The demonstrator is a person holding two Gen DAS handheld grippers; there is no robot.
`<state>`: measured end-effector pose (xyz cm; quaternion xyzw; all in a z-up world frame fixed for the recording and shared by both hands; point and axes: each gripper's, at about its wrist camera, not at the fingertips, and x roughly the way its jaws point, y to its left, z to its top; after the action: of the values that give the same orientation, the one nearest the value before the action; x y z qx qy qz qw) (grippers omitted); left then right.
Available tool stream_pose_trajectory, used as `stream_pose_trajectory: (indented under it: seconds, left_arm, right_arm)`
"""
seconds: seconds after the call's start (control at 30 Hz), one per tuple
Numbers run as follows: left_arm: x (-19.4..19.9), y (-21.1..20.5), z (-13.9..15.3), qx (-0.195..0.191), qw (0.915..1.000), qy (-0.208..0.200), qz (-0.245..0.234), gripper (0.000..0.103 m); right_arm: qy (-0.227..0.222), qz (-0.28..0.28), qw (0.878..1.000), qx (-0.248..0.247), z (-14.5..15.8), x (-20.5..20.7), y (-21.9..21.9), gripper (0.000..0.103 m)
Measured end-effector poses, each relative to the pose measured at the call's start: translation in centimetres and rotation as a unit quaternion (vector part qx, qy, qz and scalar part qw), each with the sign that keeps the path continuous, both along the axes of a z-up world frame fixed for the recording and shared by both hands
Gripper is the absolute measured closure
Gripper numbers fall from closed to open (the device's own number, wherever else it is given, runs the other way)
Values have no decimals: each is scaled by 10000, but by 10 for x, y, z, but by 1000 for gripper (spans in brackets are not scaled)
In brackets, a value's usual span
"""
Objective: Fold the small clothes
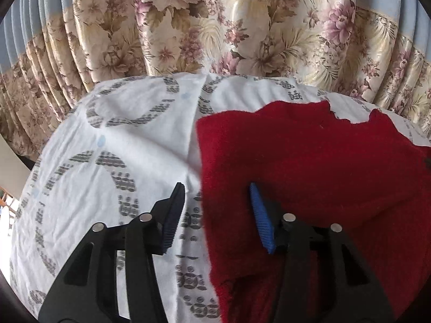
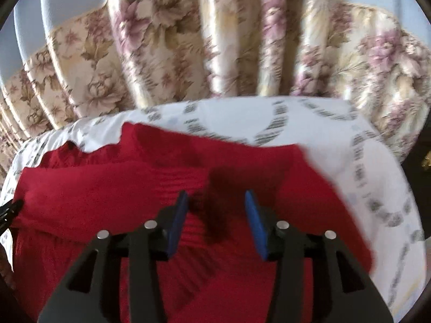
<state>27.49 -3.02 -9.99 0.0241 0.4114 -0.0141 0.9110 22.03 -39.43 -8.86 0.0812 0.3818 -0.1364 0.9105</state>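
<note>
A red knitted garment (image 1: 309,161) lies on a white sheet with grey ring patterns (image 1: 121,140). In the left wrist view my left gripper (image 1: 216,188) is open, its jaws straddling the garment's left edge, one finger over the sheet and one over the red knit. In the right wrist view the garment (image 2: 107,188) fills the middle, folded in layers. My right gripper (image 2: 214,196) is open above a dark fold in the knit and holds nothing. The left gripper's tip shows at the far left edge of the right wrist view (image 2: 10,210).
A floral curtain (image 1: 215,27) with a blue upper band hangs right behind the sheeted surface (image 2: 363,161). The surface's far edge runs along the curtain. Dark furniture (image 2: 420,148) stands at the right.
</note>
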Motion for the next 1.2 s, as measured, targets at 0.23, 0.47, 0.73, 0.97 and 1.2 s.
stream_pose_trajectory:
  seconds: [0.23, 0.47, 0.73, 0.97, 1.2]
  left_arm:
    - [-47, -18, 35, -3, 9989, -431, -190, 10]
    - [-137, -97, 40, -512, 9936, -296, -965, 7]
    - [-219, -197, 11, -756, 9824, 225, -1694, 6]
    - [-215, -233, -11, -736, 9780, 642, -1843, 8]
    - [-221, -252, -6, -665, 9771, 419, -1978, 54]
  right_arm:
    - [-443, -453, 9980, 81, 25, -55, -69, 47]
    - [-600, -630, 9960, 211, 14, -95, -105, 45]
    - [-730, -453, 9957, 347, 17, -105, -108, 39]
    - [-810, -438, 9937, 632, 15, -115, -115, 39]
    - [-801, -501, 9919, 849, 9, -116, -125, 39]
